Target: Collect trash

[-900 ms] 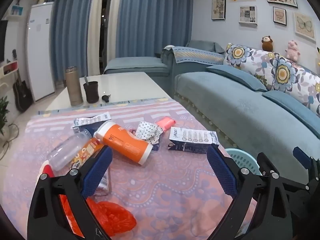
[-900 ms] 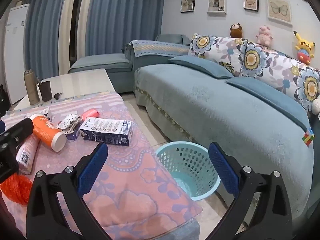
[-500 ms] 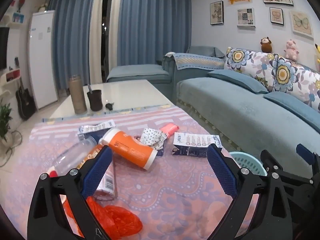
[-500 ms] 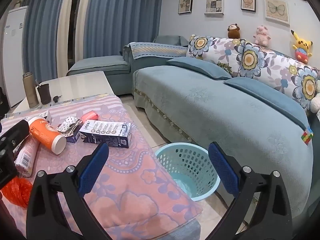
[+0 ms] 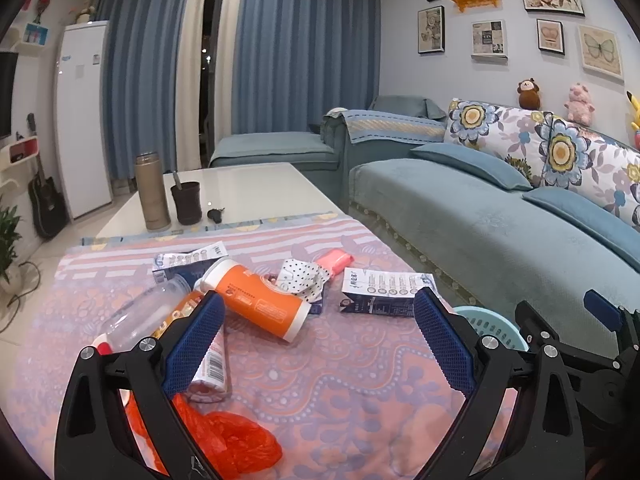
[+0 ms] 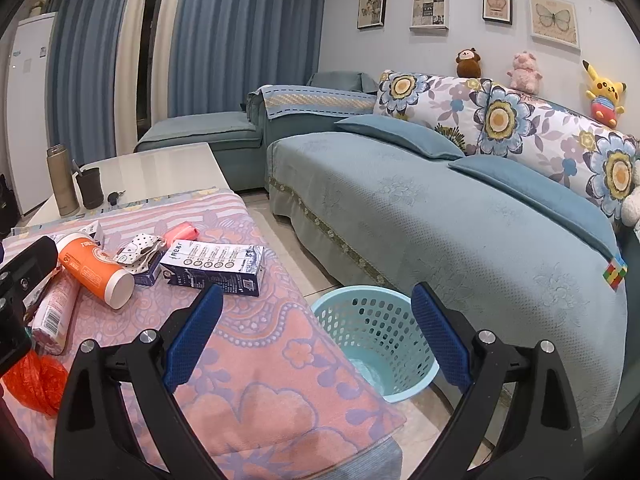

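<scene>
Both the left gripper (image 5: 316,336) and right gripper (image 6: 316,328) hang empty, jaws wide. The trash clusters centre-left in frame: the orange bottle (image 5: 256,304) could roll if nudged, and a toss might miss the basket (image 6: 372,340), lower centre.

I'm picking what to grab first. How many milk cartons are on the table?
2. One milk carton lies flat near the table's right edge, closest to the basket. Another carton lies at the back of the pile behind the orange bottle. More may be hidden underneath.
</scene>
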